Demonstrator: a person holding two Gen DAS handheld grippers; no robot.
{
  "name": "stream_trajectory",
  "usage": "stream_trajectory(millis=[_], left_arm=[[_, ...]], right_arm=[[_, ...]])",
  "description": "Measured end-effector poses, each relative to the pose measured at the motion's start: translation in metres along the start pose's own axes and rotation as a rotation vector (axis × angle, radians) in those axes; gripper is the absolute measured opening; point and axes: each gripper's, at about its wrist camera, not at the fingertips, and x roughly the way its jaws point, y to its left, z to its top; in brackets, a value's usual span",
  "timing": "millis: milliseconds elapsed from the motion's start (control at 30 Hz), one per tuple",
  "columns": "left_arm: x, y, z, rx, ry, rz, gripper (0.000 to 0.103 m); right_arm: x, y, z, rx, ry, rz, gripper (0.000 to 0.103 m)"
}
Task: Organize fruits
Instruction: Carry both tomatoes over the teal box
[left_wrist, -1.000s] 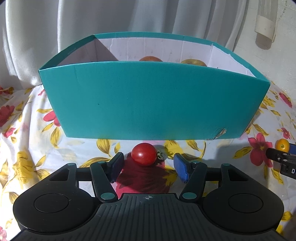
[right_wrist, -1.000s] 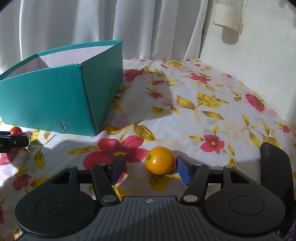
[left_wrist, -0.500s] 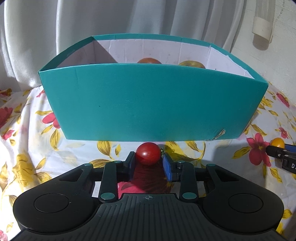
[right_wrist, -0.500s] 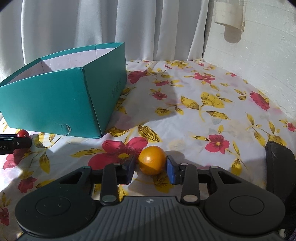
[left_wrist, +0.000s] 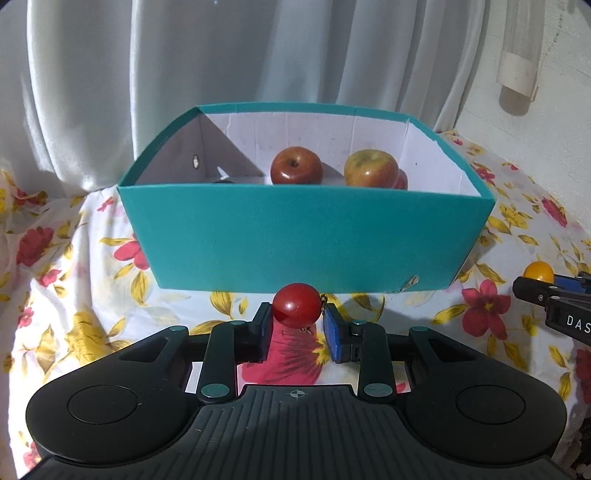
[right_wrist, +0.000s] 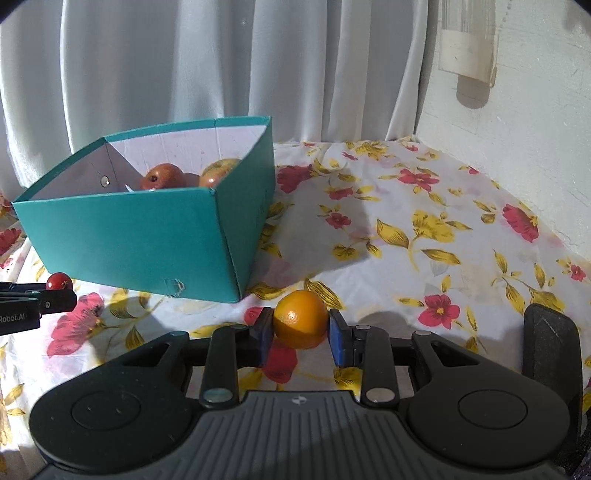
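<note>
Left hand-held gripper (left_wrist: 296, 325) is clamped on a small red round tomato (left_wrist: 296, 305), and right hand-held gripper (right_wrist: 300, 332) on a round orange fruit (right_wrist: 300, 319), both held before the teal cardboard box (left_wrist: 303, 236) containing two red-yellow apples (left_wrist: 296, 166).

The teal box (left_wrist: 306, 236) looks like matt cardboard, white and papery inside; the floral cloth (right_wrist: 424, 236) is thin printed fabric, lightly creased; the curtain (left_wrist: 258, 55) has a soft satin sheen; the red cherry tomato (left_wrist: 296, 305) is glossy and smooth; the orange (right_wrist: 300, 318) is finely dimpled; the apples (left_wrist: 296, 165) are waxy; the gripper bodies are matt black ribbed plastic.
</note>
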Motion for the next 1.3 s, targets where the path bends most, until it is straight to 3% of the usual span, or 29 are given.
stream_trajectory(millis=[267,533,1300], left_arm=[[-0.040,0.012,0.053,-0.071,-0.057,0.118,0.033],[-0.042,0.026,0.110,-0.120,-0.114,0.186,0.033],[0.004,0.033,0.118,-0.106,-0.035,0.166,0.033]], right_arm=[[-0.028,0.033,0.044,-0.076,-0.148,0.088,0.030],[-0.029,0.064,0.087,-0.113,-0.240,0.127,0.030],[0.008,0.067,0.098,-0.102,-0.181,0.097,0.030]])
